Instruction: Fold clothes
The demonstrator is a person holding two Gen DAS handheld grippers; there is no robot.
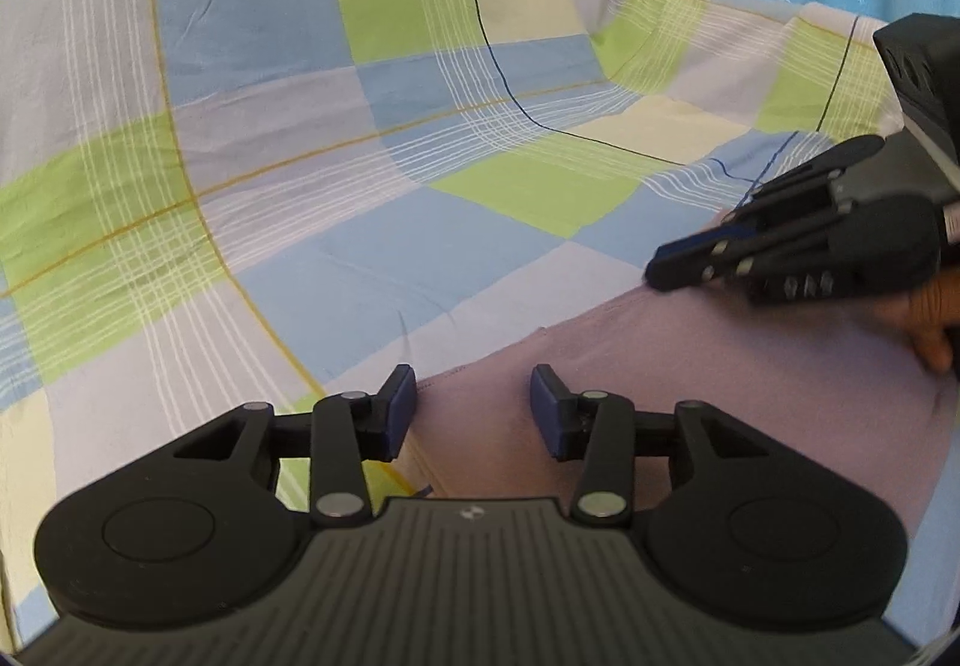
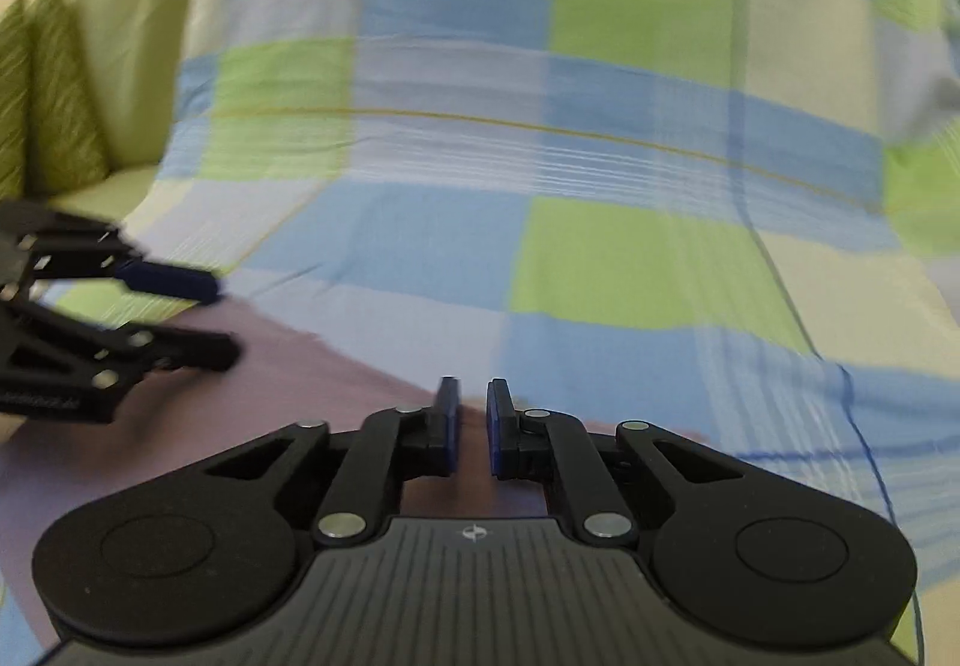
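Two black grippers hover over one flat lilac cloth garment (image 1: pixel 690 378) lying on the checked blue-and-green bedsheet (image 1: pixel 372 138). Left gripper (image 1: pixel 473 407) gapes wide, straddling the garment's far edge; right gripper (image 2: pixel 474 426) is narrowed, empty, beside that edge.

- The left gripper (image 1: pixel 473 408) is low, its jaws wide apart, with nothing between the blue pads (image 1: pixel 401 414).
- The right gripper (image 2: pixel 474 426) has jaws nearly together, with a narrow gap and nothing visible inside.
- A hand (image 1: pixel 927 324) holds the right gripper from below.
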